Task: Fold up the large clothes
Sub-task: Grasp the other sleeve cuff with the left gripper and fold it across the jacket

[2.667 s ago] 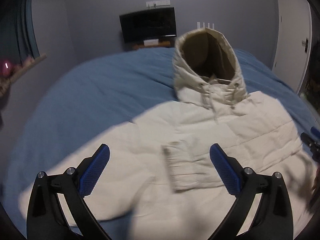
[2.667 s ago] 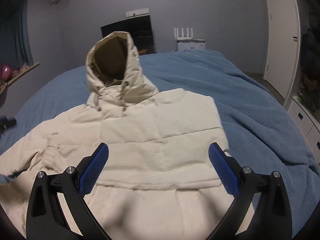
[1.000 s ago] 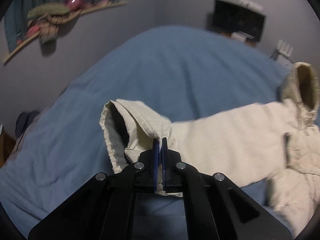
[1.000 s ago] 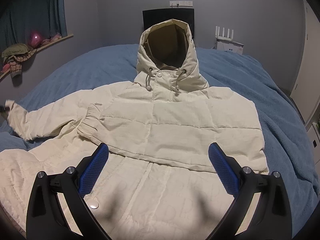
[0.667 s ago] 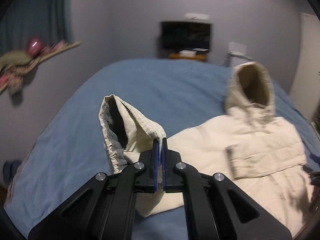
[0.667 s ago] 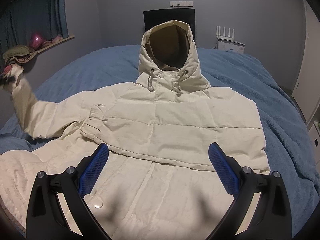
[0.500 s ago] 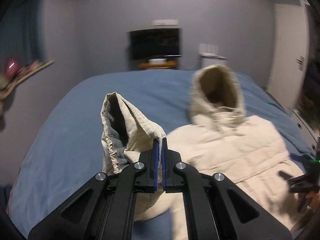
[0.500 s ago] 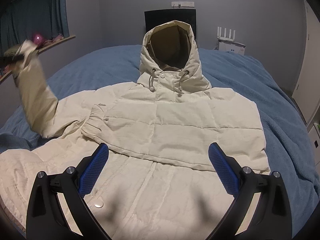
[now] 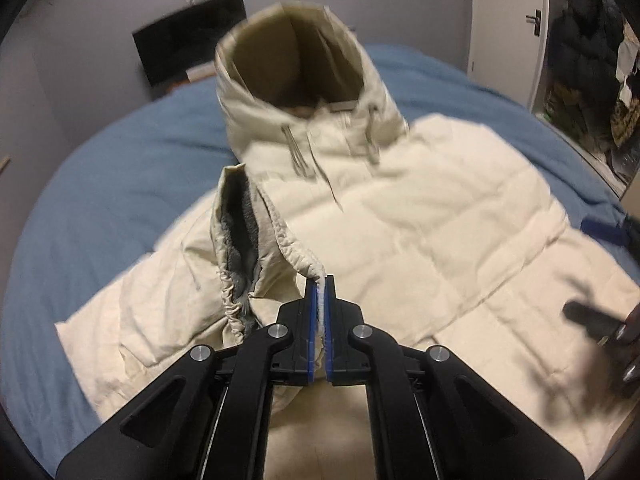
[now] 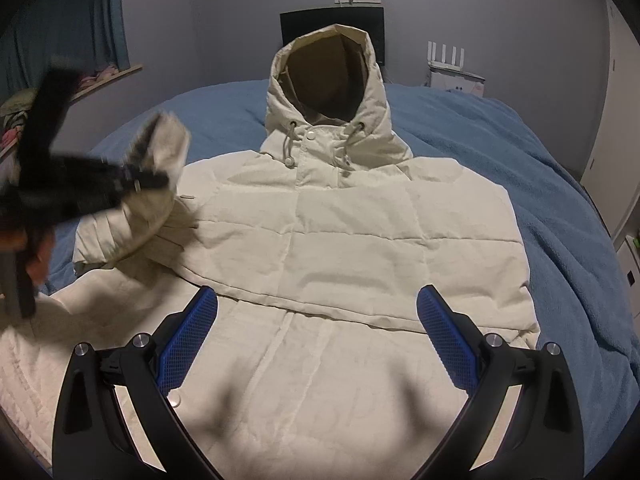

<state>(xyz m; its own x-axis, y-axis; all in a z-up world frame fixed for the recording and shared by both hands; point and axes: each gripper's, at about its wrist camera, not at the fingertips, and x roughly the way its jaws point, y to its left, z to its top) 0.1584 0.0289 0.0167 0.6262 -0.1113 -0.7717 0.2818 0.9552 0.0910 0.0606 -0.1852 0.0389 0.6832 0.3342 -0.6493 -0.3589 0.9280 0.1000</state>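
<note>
left wrist view: left gripper (image 9: 319,300) is clamped on the sleeve cuff (image 9: 240,240), lifted above the jacket (image 9: 420,220) on the bed (image 9: 100,180), chest lying ahead-right; right gripper (image 10: 318,344) gapes empty over the hem.

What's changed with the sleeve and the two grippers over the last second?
The left gripper, shut on the cuff, swung the sleeve from out on the bed up over the coat. The right gripper stayed open, hovering above the hem.

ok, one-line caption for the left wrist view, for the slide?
Left gripper shut on the cuff of the cream jacket, sleeve raised over the body on the blue bed.
</note>
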